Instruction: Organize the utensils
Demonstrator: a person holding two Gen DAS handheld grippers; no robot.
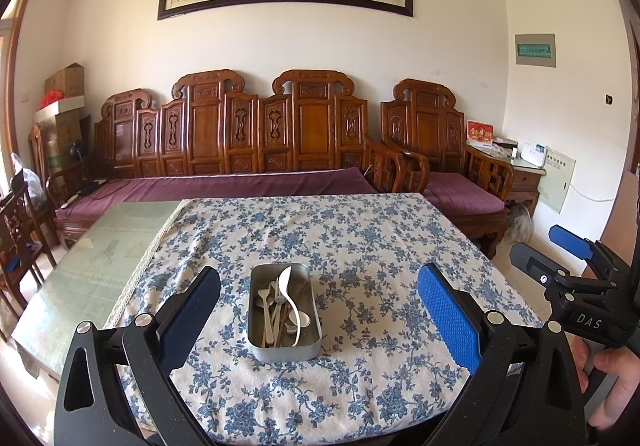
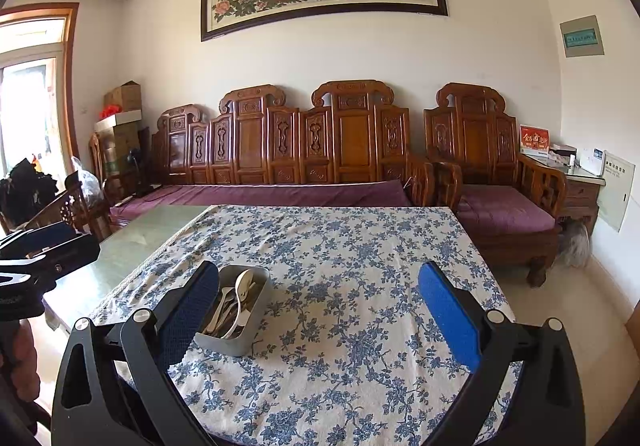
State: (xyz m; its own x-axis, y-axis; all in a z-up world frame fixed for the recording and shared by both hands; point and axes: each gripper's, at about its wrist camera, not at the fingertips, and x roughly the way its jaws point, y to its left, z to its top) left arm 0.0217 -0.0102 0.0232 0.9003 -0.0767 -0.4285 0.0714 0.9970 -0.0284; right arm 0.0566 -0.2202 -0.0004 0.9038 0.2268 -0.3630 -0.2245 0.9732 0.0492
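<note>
A rectangular metal tin [image 1: 285, 346] sits on the table with the blue floral cloth [image 1: 360, 246]. It holds several metal spoons and forks and a white ceramic spoon [image 1: 291, 296]. My left gripper [image 1: 320, 310] is open and empty, raised above the near table edge, with the tin between its fingers in view. My right gripper [image 2: 320, 310] is open and empty, and the tin [image 2: 236, 338] lies just beside its left finger [image 2: 188, 310]. The right gripper also shows at the right edge of the left wrist view [image 1: 560, 258].
The cloth leaves a bare green glass strip of table [image 1: 104, 250] on the left. A carved wooden sofa with purple cushions [image 1: 240, 185] stands behind the table, an armchair [image 1: 452, 181] at the right. A wooden chair [image 1: 20, 230] stands at the left.
</note>
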